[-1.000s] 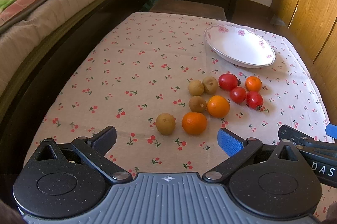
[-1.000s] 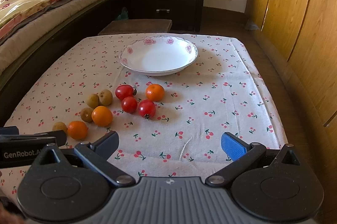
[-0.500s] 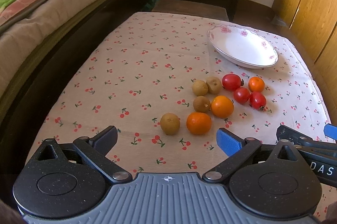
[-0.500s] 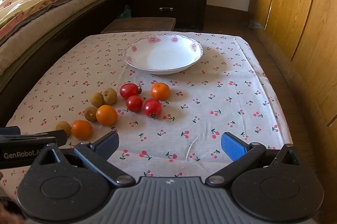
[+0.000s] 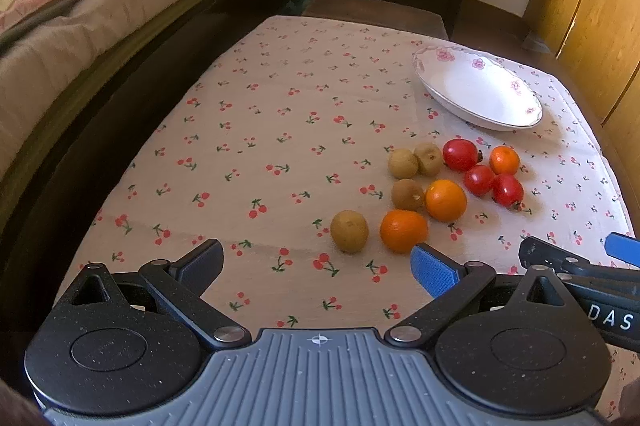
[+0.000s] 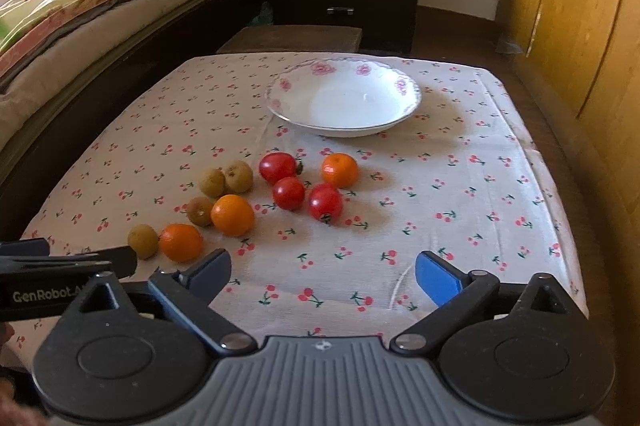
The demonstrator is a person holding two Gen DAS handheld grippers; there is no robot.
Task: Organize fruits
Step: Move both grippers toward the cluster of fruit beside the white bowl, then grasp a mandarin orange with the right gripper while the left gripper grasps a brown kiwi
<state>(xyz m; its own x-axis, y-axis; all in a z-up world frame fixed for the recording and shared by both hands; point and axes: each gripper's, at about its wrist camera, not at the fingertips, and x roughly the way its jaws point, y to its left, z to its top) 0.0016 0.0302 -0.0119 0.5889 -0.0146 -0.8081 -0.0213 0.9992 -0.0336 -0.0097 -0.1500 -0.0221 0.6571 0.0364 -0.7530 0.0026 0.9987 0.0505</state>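
Hovering short of the fruit, the left gripper (image 5: 316, 264) stood wide open and empty; the right gripper (image 6: 322, 270), jaws closing slightly on nothing, best took a tomato (image 6: 325, 202) squarely toward the bowl (image 6: 408, 86).

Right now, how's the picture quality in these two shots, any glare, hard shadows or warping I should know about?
Left wrist view: strong fisheye bend, the bed curves at the edge; the bowl is bright but readable. Right wrist view: sun from the left, the tomatoes and oranges throw soft shadows rightward; corners are dark; the fruit is sharp.
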